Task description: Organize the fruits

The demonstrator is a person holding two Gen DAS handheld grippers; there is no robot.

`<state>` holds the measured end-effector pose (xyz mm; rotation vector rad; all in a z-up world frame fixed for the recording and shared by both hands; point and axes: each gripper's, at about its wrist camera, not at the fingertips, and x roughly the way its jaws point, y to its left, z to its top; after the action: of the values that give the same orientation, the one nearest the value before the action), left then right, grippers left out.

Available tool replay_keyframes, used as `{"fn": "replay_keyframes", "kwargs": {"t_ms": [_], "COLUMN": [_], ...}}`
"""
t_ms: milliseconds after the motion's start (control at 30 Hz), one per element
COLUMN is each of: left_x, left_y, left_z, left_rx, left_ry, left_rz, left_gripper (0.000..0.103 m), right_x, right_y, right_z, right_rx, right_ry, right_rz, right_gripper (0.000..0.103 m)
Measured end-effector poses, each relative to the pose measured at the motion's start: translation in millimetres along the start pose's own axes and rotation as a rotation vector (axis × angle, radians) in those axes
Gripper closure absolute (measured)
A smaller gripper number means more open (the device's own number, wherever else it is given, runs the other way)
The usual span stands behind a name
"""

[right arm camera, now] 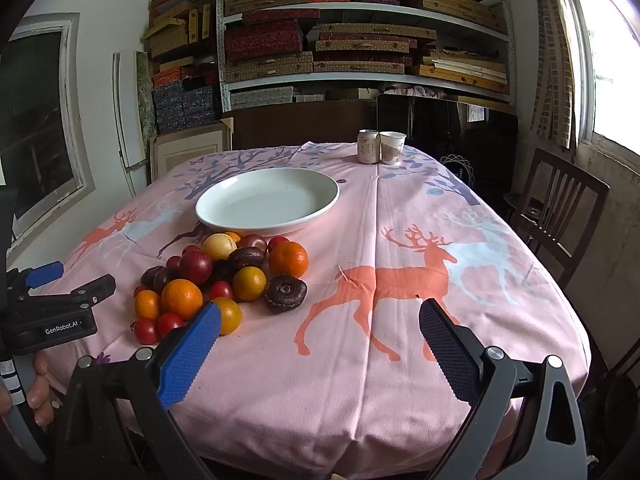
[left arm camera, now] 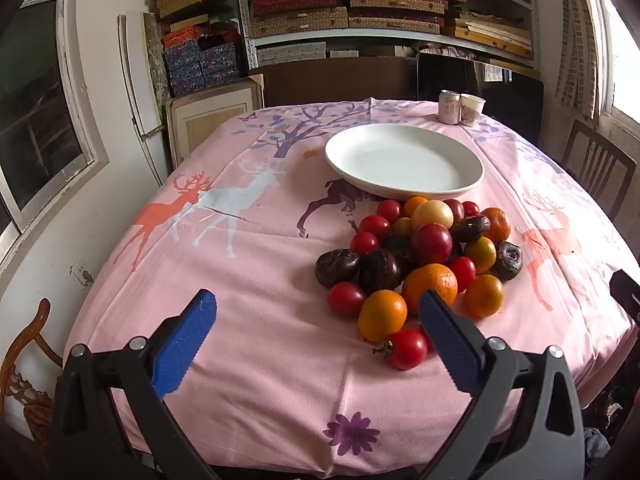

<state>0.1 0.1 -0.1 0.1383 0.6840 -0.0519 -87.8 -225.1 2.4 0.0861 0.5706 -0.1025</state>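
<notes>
A pile of fruit lies on the pink tablecloth: red cherry tomatoes, oranges, yellow fruits and dark brown fruits. It also shows in the right wrist view. An empty white plate sits just behind the pile, also seen from the right wrist. My left gripper is open and empty, hovering in front of and left of the pile. My right gripper is open and empty, to the right of the pile. The left gripper shows at the right wrist view's left edge.
A drink can and a paper cup stand at the table's far edge. A wooden chair is at the right side, another chair at the left. Shelves with boxes fill the back wall.
</notes>
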Motion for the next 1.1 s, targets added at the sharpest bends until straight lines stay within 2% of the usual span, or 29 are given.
{"fn": "replay_keyframes", "kwargs": {"t_ms": [1100], "left_x": [-0.1], "left_y": [0.0], "left_z": [0.0], "left_rx": [-0.001], "left_ry": [-0.001], "left_rz": [-0.001], "left_gripper": [0.004], "right_x": [-0.6], "right_y": [1.5], "right_z": [-2.0], "right_rx": [-0.002], "right_ry": [-0.004], "right_rz": [-0.001], "right_gripper": [0.004]}}
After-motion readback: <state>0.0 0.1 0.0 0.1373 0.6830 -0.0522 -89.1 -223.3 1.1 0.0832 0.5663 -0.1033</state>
